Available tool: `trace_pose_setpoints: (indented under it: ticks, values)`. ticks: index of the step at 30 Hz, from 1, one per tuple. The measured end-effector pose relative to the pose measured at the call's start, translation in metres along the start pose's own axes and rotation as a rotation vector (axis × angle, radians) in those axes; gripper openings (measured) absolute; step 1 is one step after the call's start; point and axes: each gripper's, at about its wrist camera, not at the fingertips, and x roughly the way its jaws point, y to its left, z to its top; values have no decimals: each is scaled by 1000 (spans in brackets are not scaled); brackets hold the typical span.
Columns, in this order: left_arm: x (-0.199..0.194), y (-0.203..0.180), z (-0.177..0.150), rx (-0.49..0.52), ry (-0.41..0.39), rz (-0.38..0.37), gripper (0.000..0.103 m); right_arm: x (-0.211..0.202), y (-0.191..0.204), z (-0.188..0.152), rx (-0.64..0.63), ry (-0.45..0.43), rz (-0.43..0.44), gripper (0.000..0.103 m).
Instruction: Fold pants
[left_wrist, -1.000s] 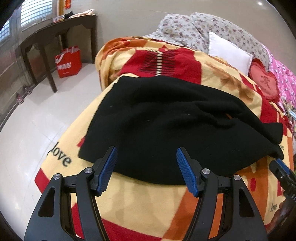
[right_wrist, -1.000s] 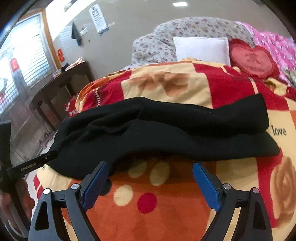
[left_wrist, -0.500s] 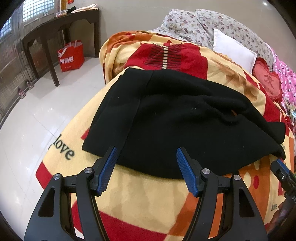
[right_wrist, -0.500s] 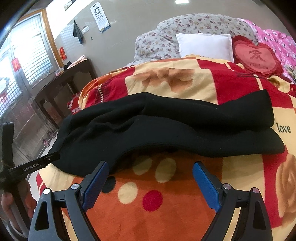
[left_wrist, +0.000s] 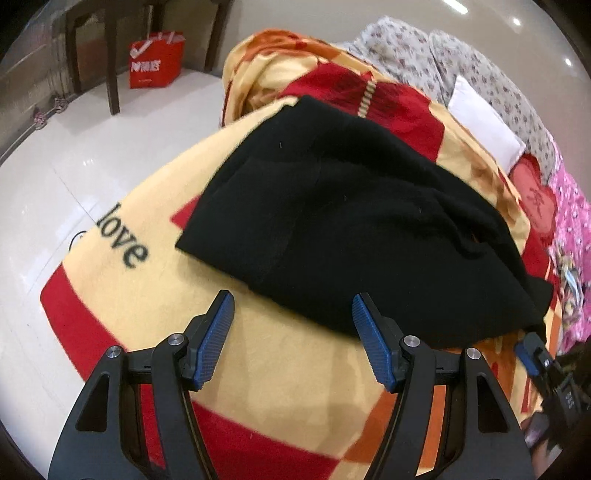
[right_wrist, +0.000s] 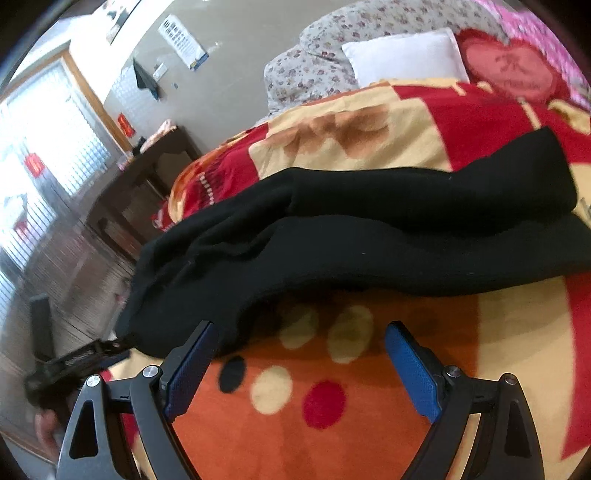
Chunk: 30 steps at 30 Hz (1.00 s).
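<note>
Black pants (left_wrist: 343, 221) lie folded lengthwise on the patterned blanket (left_wrist: 295, 387), waistband end toward the floor side. My left gripper (left_wrist: 293, 314) hovers open just short of the pants' near edge, nothing between its blue pads. In the right wrist view the same pants (right_wrist: 369, 236) stretch across the bed, the two legs stacked. My right gripper (right_wrist: 301, 343) is open above the orange part of the blanket (right_wrist: 332, 424), its left finger close to the pants' near edge. The right gripper's tip (left_wrist: 532, 354) shows at the lower right of the left wrist view.
A white pillow (right_wrist: 402, 55), a red heart cushion (right_wrist: 513, 66) and a floral quilt (right_wrist: 306, 66) lie at the bed's head. A dark wooden table (right_wrist: 147, 158) and a red bag (left_wrist: 155, 59) stand on the white floor (left_wrist: 74, 166) beside the bed.
Both views have rolled and tilted. The left gripper has sunk toward the pants' near edge, which now lies farther from its fingers. Jaws of both stay open.
</note>
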Motion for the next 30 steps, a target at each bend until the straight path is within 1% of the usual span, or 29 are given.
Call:
trace_pose_setpoints:
  ticks: [4,5,6,8,10,11,12,13,14,15,17,19,22,24,25,26,27,28,30]
  values:
    - [10,-4,15,-18,18,-20,67,6,-3,7,52,-8,77,91]
    - [12,-5,19,-21,18,-21,71,11,-5,10,71,-11,96,91]
    - [15,-7,23,-27,17,-31,73,14,-6,13,80,-14,107,89]
    - [20,-10,28,-33,14,-45,73,26,-13,21,104,-16,122,74]
    - [25,-15,33,-13,16,-54,73,37,-20,27,137,-10,152,37]
    - [28,-19,37,7,19,-67,68,39,-24,28,148,-12,166,31]
    - [30,-22,39,17,20,-71,47,44,-27,29,157,-20,163,22]
    - [33,-24,42,34,29,-57,34,46,-29,29,154,-25,146,13]
    - [36,-23,45,41,43,-60,22,47,-27,28,142,-24,138,10]
    - [37,-21,47,37,55,-74,20,45,-23,26,131,-22,142,6]
    - [34,-17,53,43,70,-99,17,32,-7,25,73,-22,141,5]
    - [24,-16,56,71,61,-106,15,19,8,22,29,-20,157,5]
    - [0,-11,58,135,12,-82,14,3,36,6,-23,16,164,5]
    - [-10,0,59,146,-13,-61,14,9,43,-9,-35,41,149,5]
    - [-6,6,58,143,-2,-41,14,14,42,-17,-38,58,126,7]
    - [0,9,57,132,14,-36,14,20,39,-21,-38,84,106,9]
    - [10,12,54,117,48,-28,14,28,34,-30,-20,149,86,12]
    - [17,12,51,116,66,-10,14,22,28,-35,-1,121,123,22]
    - [22,8,43,133,53,27,14,1,17,-40,21,137,111,33]
